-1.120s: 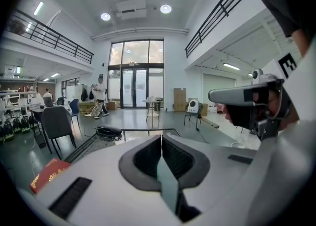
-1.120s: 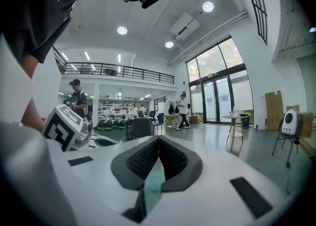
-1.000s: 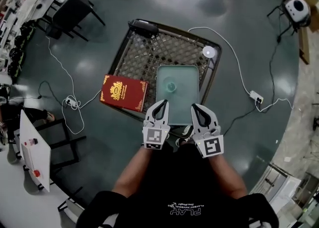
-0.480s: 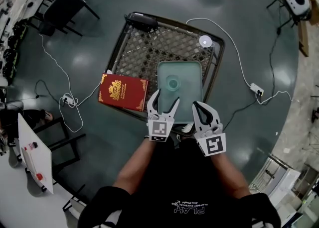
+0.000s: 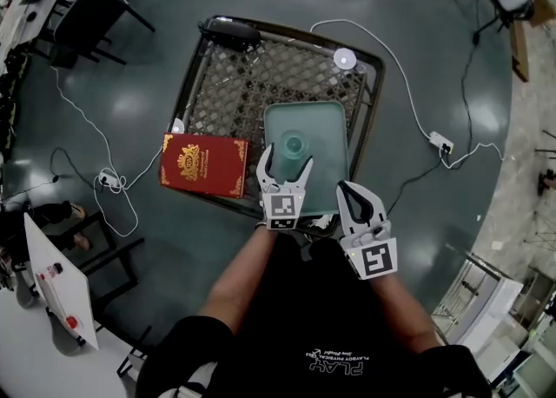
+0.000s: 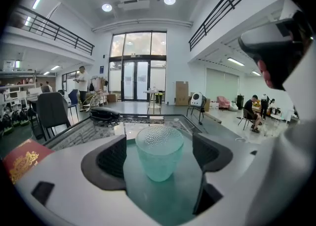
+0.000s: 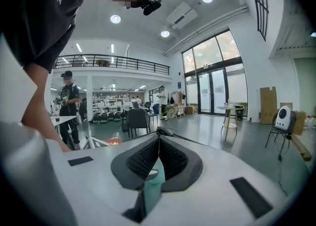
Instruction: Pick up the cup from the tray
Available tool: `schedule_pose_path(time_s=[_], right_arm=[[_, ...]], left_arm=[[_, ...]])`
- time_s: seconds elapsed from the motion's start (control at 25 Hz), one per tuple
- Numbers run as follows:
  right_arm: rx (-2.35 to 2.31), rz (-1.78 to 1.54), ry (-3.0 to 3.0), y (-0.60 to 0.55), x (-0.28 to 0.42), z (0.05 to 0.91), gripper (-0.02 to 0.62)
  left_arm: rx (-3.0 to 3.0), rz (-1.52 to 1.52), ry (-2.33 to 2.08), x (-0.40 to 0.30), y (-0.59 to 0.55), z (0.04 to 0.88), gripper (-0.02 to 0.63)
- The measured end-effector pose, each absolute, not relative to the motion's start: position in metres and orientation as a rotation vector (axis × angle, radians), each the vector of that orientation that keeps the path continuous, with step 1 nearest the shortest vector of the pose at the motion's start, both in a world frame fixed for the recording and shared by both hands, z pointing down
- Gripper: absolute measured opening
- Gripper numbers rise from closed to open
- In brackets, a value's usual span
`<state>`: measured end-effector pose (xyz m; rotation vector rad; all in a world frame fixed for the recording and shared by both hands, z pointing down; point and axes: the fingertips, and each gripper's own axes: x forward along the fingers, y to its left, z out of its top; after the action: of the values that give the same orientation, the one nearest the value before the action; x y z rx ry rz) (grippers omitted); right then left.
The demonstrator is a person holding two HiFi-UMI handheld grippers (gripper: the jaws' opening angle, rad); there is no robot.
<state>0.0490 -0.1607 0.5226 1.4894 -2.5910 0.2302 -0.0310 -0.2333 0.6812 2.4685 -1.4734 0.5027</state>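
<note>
Tray [image 5: 334, 127] edge nearest the person is covered by both grippers in the head view, with the cup [image 5: 294, 143] standing on the tray just beyond the left gripper [image 5: 287, 160]. The left gripper view shows its jaws, which have just been opening, wide apart with the cup between them, untouched. In the right gripper view the right gripper [image 7: 158, 143] is closed and empty, with only a green sliver of tray below.

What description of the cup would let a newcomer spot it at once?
In the middle of the dark floor stands a lattice-topped table with a pale green tray on its near half. The cup stands upright on that tray, alone. It is a small translucent green tumbler with a bumpy wall, unlike the flat red book beside the tray.
</note>
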Motion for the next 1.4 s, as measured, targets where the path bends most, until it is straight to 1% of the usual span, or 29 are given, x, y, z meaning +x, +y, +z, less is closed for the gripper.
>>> schedule_pose_path(time_s=[0.52,0.76,1.24,1.4], right_arm=[[1.516,0.288,-2.557,-0.158,0.051,0.532,0.011],[1.526,0.283,-2.553,-0.162,0.053,0.533,0.011],[1.541,0.305,-2.542,-0.166,0.055,0.534,0.011],[1.542,0.300,-2.536,-0.166,0.058,0.535,0.011]], left_arm=[[2.463,0.619,-1.371,-0.019,-0.254,0.722,0.405],[2.450,0.621,-1.341,-0.013,-0.265,0.728,0.405],[2.468,0.682,-1.327,-0.013,-0.273,0.725,0.393],[2.484,0.627,-1.327,-0.012,-0.274,0.708,0.393]])
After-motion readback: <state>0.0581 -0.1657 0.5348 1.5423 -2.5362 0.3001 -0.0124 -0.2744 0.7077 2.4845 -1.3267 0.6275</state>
